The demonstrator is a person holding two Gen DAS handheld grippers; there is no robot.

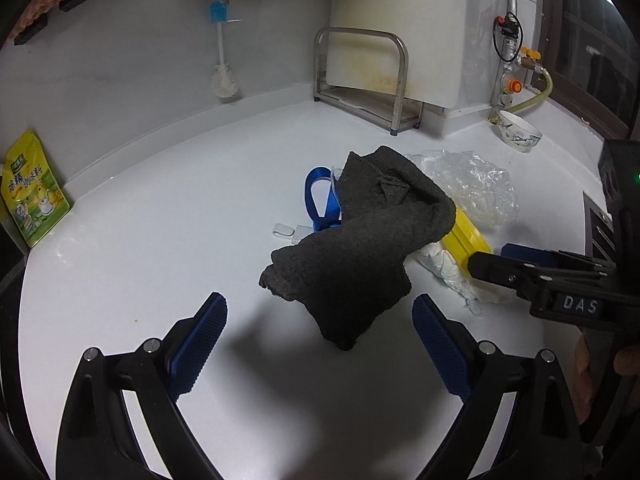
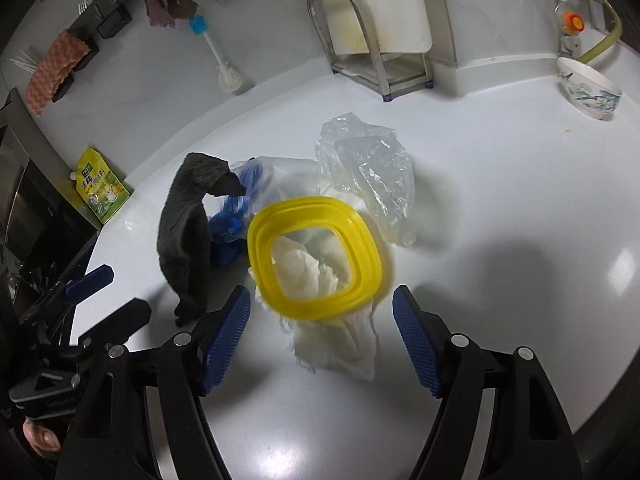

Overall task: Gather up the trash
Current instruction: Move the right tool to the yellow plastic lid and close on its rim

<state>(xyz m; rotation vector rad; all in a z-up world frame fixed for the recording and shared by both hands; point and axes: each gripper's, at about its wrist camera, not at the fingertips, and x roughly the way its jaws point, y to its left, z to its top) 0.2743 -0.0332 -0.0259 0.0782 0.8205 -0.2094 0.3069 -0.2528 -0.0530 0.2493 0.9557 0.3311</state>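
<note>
A dark grey cloth (image 1: 356, 248) (image 2: 186, 232) lies bunched on the white counter over a pile of trash. Beside it are a yellow square lid frame (image 2: 314, 256) (image 1: 466, 236), crumpled white paper (image 2: 336, 332) (image 1: 448, 268), a clear plastic bag (image 2: 368, 172) (image 1: 476, 188) and a blue strap (image 1: 320, 200) (image 2: 236, 216). My left gripper (image 1: 320, 344) is open and empty, just in front of the cloth. My right gripper (image 2: 322, 336) is open and empty, its fingers on either side of the paper below the yellow frame. It shows at the right of the left wrist view (image 1: 520, 272).
A metal rack with a white cutting board (image 1: 360, 80) stands at the back. A patterned bowl (image 1: 520, 132) (image 2: 592, 88) sits at the back right near gas pipes. A yellow-green pouch (image 1: 32, 188) (image 2: 102, 188) leans at the left. A bottle brush (image 1: 222, 60) hangs on the wall.
</note>
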